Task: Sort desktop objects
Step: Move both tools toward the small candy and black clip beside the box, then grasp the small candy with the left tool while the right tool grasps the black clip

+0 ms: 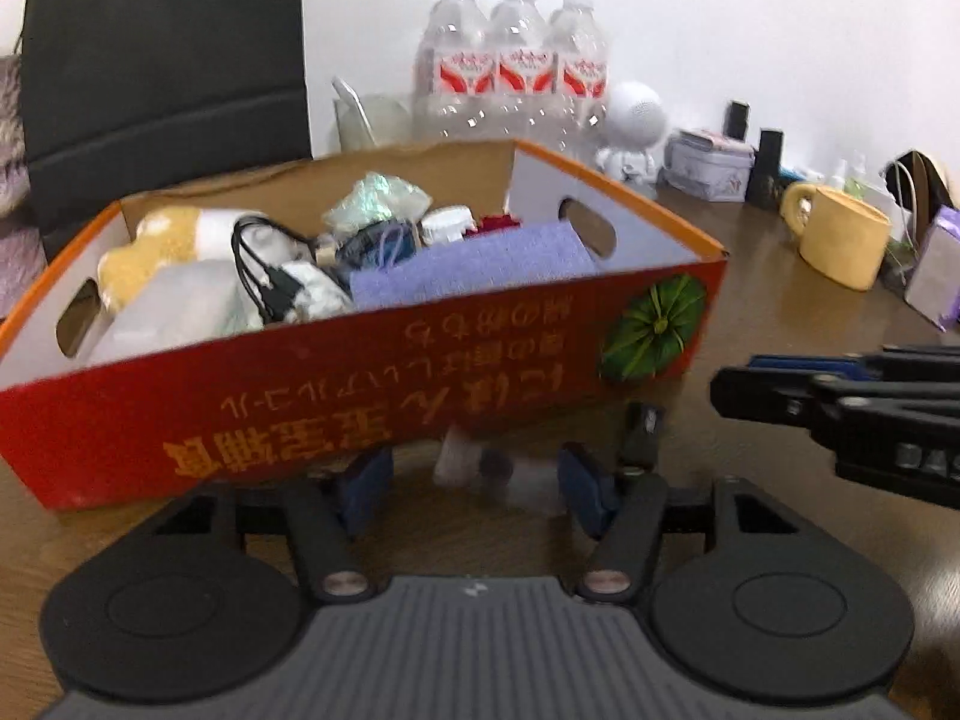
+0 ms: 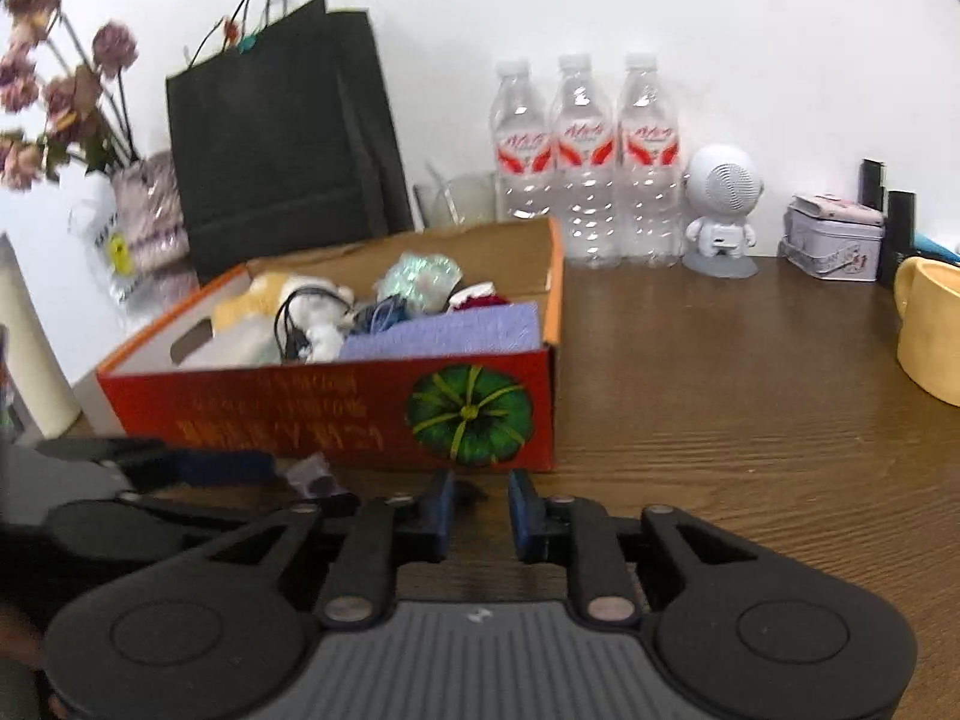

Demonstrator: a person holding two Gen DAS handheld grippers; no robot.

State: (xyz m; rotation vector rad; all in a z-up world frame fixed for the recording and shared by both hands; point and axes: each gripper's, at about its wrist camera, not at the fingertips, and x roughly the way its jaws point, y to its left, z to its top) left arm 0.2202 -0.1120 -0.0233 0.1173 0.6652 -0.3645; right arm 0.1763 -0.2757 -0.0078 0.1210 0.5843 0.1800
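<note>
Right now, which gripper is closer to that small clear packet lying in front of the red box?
Left. The left gripper has the small clear packet between its open fingers. The right gripper sits off to the packet's right, near the red box front, with nothing between its fingers.

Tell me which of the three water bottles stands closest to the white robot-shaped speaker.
The rightmost water bottle of the row: it stands right beside the white robot-shaped speaker, while the other two line up farther left, toward the black paper bag.
</note>
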